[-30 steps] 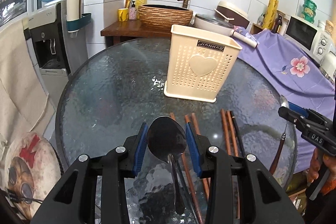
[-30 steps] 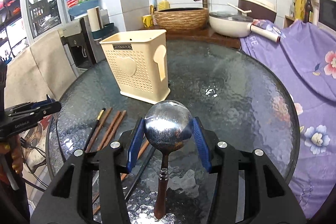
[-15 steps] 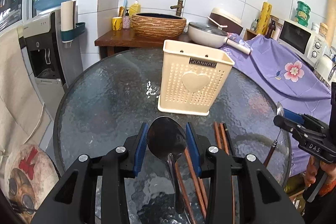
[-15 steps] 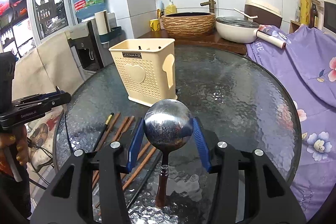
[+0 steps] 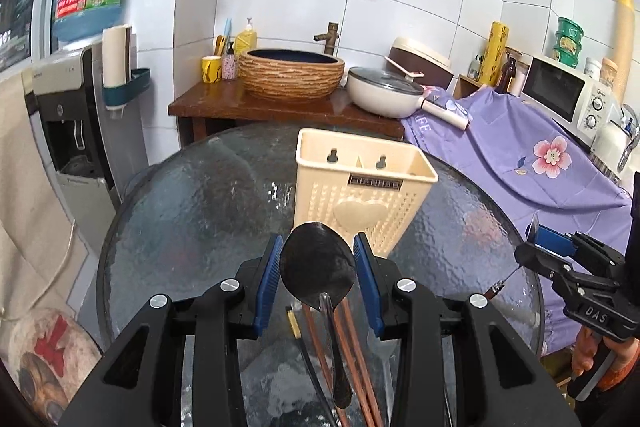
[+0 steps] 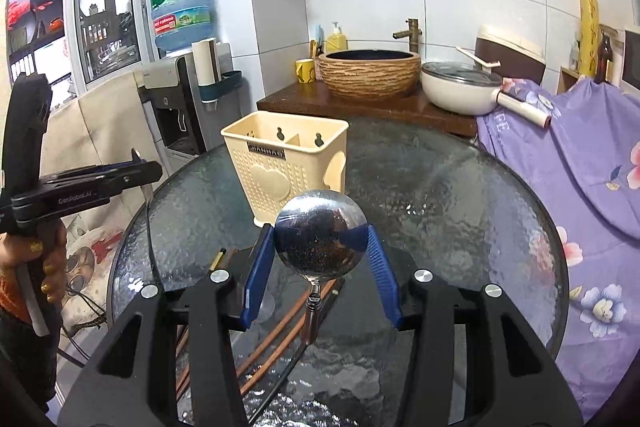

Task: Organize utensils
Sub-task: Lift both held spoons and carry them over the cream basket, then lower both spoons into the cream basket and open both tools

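Two spoons are in hand, one per tool, both raised above the glass worktop [image 5: 192, 219] and short of the cream holder [image 5: 362, 201]. My left tool [image 5: 318, 281] is clamped on the bowl of the dark spoon [image 5: 318, 267], its handle hanging down toward me; my right tool [image 6: 320, 255] is clamped likewise on the polished spoon [image 6: 320, 233], whose wood-coloured handle trails below. I judge both spoons stiff, light and slippery: smooth metal held across a curved bowl may pivot or slide between the pads, so a hold at the neck or handle would be surer. The holder is perforated plastic, probably light, and I expect it to shift if knocked. It shows a partition, so two compartments; what lies at their bottom is hidden. The chopsticks [image 6: 276, 343] lie on the worktop beneath my tools, partly covered by them, and I cannot count them reliably. The spoon handles' lower ends are hard to make out.
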Motion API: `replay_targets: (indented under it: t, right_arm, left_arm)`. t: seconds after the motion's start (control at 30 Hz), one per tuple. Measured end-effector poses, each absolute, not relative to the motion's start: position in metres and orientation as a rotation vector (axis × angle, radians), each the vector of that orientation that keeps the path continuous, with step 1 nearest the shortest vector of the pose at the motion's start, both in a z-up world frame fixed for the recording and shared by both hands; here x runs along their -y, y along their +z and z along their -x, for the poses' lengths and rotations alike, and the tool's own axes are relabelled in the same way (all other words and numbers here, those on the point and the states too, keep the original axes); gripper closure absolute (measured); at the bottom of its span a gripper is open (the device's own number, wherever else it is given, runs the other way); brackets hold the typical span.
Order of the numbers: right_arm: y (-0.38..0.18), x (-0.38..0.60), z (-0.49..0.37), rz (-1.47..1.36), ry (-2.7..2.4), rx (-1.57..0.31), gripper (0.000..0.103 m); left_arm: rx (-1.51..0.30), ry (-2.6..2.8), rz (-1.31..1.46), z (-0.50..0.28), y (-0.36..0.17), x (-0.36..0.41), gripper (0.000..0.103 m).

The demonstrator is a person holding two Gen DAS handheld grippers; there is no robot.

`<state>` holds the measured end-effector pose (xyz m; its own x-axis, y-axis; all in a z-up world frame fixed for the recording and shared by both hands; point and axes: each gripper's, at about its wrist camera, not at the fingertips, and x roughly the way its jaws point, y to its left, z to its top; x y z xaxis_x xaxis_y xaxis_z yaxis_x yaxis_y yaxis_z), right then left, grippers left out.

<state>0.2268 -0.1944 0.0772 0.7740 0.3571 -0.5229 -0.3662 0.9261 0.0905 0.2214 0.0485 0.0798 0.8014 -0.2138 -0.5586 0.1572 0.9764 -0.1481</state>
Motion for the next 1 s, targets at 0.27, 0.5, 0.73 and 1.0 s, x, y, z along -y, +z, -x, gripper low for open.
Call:
replay_targets:
  t: [0.27, 0.5, 0.73, 1.0]
  right_arm:
    - [0.124, 0.183, -0.246, 0.017, 0.445, -0.496, 0.055]
    - [0.191, 0.171, -0.276, -0.012, 0.440, -0.368, 0.055]
    - [0.206, 0.155, -0.317, -0.016, 0.377, -0.322, 0.055]
    - [0.150, 0.141, -0.341, 0.000, 0.349, -0.392, 0.055]
  left_arm:
    - [-0.518, -0.194, 0.110, -0.254, 0.127, -0.042, 0.067]
    - [-0.402, -0.151, 0.153, -0.295, 0.181, -0.036, 0.067]
    - [-0.330, -0.073, 0.157, -0.341, 0.188, -0.025, 0.067]
    - [-0.381, -0.058, 0.143, -0.354, 0.138, -0.019, 0.067]
